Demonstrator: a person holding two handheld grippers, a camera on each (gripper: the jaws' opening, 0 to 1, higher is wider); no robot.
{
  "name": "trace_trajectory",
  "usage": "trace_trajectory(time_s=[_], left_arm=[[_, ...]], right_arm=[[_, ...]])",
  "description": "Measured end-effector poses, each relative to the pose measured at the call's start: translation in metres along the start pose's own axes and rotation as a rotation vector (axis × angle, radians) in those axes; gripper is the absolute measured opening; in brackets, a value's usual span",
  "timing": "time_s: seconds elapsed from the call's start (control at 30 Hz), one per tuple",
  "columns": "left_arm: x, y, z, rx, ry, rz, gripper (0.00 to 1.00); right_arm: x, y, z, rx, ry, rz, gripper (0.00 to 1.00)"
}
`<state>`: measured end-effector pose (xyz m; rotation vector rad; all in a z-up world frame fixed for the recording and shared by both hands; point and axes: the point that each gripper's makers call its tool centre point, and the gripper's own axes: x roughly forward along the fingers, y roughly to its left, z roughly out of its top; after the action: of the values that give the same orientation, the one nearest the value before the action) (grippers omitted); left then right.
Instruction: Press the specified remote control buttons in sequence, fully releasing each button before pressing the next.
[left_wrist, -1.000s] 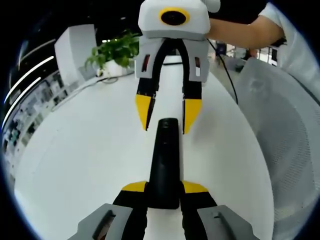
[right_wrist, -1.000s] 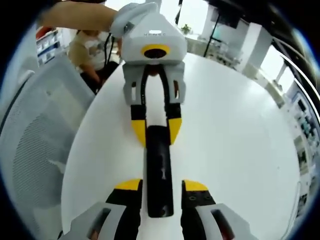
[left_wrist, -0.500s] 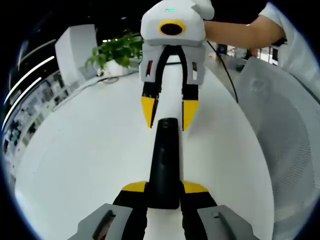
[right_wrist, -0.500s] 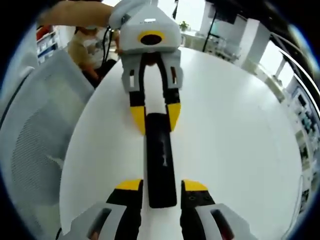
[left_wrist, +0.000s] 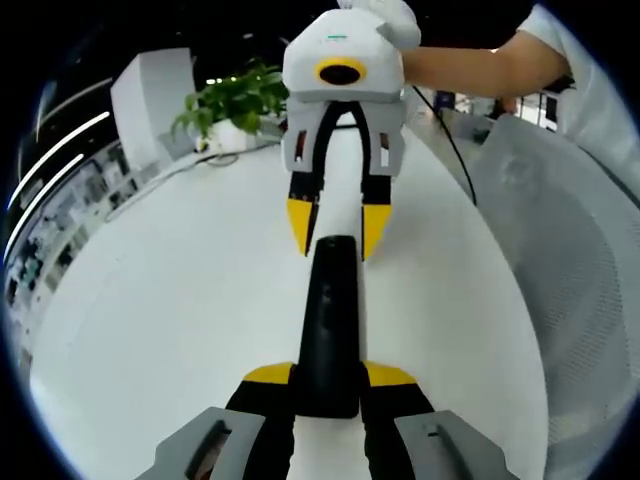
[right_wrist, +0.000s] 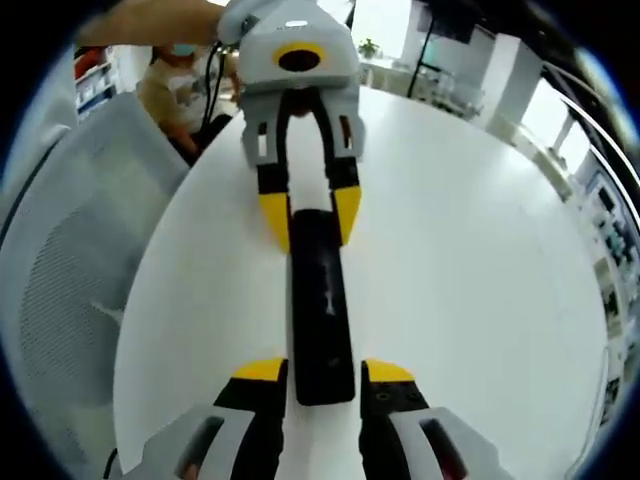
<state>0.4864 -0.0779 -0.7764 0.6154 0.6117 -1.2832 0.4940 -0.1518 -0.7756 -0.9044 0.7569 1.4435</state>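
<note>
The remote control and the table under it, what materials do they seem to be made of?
The remote control looks like black plastic with a fairly matte finish: it is uniformly dark, with only a faint sheen along its length. The table has a smooth white top, perhaps laminate or painted board; it reflects light softly and shows no grain. The pictures cannot settle the exact material of either.

Left gripper (left_wrist: 328, 378) clamped on black remote's (left_wrist: 328, 325) near end; right gripper (left_wrist: 335, 228) straddling far end, jaws apart.
</note>
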Motion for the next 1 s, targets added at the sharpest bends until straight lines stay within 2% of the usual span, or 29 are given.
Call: trace_trajectory(time_s=[1.0], left_arm=[[0.0015,0.0008,-0.0003,-0.007,-0.003,-0.005,0.24]], right_arm=[[0.0057,0.0007,-0.0069,-0.001,0.023,0.043,0.21]])
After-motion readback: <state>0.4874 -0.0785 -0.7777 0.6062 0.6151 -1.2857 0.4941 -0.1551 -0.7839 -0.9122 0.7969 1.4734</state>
